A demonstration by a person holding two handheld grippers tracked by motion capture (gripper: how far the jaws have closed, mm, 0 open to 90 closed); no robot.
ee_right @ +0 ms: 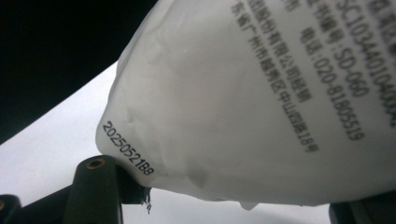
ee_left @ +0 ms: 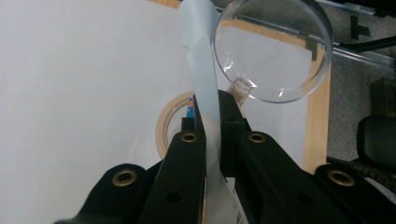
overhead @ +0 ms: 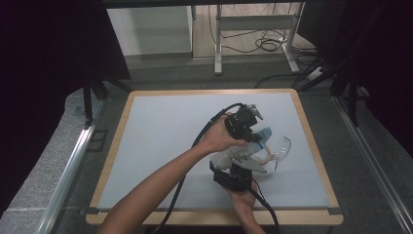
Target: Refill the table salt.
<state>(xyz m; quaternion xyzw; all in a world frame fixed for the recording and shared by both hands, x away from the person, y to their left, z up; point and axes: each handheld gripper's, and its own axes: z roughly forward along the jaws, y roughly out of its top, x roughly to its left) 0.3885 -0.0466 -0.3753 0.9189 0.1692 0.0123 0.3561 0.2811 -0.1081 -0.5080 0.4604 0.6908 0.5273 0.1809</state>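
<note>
White printed pouch [ee_right: 261,107] hangs above the table's [overhead: 160,141] near right; your left gripper [ee_left: 212,133] fingers pinch its edge, your right gripper [overhead: 234,178] fingers spread around it, beside a clear glass [ee_left: 273,49].

A rectangular table with a pale grey-white top and light wooden rim [overhead: 209,91] carries a beige ring-shaped roll of tape [ee_left: 166,122] lying flat, toward four o'clock from the centre.
</note>
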